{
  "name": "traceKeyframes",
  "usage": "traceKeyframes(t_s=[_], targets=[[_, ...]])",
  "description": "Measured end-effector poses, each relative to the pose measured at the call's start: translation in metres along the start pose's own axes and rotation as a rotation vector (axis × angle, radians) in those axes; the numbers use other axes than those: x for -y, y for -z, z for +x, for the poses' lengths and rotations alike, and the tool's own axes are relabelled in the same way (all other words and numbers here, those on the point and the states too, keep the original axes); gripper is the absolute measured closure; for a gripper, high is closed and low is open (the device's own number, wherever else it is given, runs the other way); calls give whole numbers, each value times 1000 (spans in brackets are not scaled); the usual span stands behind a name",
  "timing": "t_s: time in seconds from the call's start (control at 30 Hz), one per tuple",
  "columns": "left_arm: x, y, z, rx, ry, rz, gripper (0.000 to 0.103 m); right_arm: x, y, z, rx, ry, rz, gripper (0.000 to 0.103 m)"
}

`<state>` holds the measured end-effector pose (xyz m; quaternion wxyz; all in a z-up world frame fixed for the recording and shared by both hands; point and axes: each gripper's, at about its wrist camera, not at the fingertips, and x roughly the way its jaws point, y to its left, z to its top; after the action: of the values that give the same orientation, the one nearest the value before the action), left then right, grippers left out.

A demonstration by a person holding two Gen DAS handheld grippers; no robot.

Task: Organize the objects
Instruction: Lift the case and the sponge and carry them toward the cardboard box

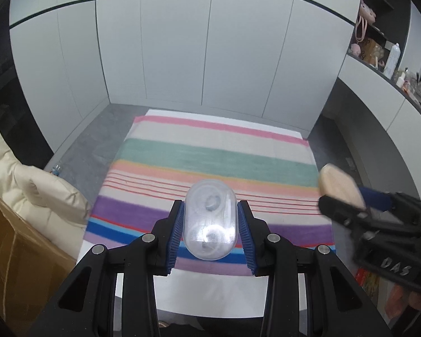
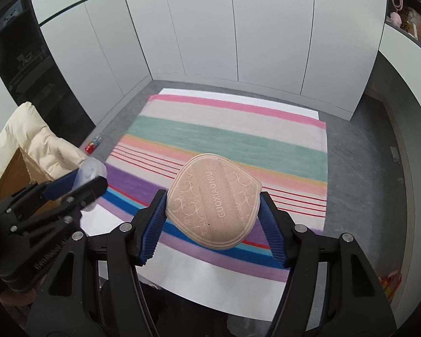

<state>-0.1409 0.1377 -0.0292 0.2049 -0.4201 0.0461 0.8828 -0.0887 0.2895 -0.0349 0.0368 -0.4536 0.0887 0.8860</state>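
My left gripper [image 1: 210, 219] is shut on a clear oval plastic case [image 1: 209, 219] and holds it above the striped cloth [image 1: 210, 151]. My right gripper [image 2: 213, 213] is shut on a beige powder puff [image 2: 213, 199] printed "GUOXIAONIU", also held above the cloth [image 2: 224, 134]. In the left wrist view the right gripper [image 1: 348, 196] with the puff [image 1: 341, 184] is at the right. In the right wrist view the left gripper [image 2: 84, 182] with the clear case [image 2: 92, 170] is at the left.
The striped cloth lies on a white table [image 1: 210, 289]. A cream padded jacket [image 1: 28, 185] rests on a cardboard box [image 1: 16, 266] to the left. White cabinet doors [image 1: 196, 56] stand behind; cluttered shelves [image 1: 390, 56] are at the right. A small bottle [image 2: 94, 143] lies on the grey floor.
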Motion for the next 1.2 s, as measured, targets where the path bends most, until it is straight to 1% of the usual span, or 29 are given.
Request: traceKeyframes(t_s=[0.1, 0.23, 0.4, 0.57, 0.8, 0.87, 1.0, 1.07, 1.2], targets=[[-8, 0, -5, 23, -23, 11, 64, -4, -4, 5, 16, 9, -4, 36], [-29, 5, 0, -6, -22, -48, 64, -14, -15, 17, 19, -5, -14, 36], [-49, 10, -5, 9, -56, -68, 64, -32, -25, 26, 25, -21, -37, 36], [-72, 15, -12, 15, -80, -113, 64, -63, -30, 34, 33, -41, -100, 36], [-96, 22, -28, 49, -115, -145, 64, -101, -32, 36, 41, -98, -149, 36], [-101, 25, -31, 52, -119, -155, 64, -111, -34, 35, 54, -117, -160, 36], [-116, 27, -33, 59, -159, -160, 64, -128, -39, 36, 56, -174, -166, 36], [-127, 28, -39, 68, -166, -186, 64, -140, -40, 36, 64, -171, -197, 36], [-145, 34, -55, 96, -199, -228, 64, -163, -42, 34, 73, -190, -251, 36]])
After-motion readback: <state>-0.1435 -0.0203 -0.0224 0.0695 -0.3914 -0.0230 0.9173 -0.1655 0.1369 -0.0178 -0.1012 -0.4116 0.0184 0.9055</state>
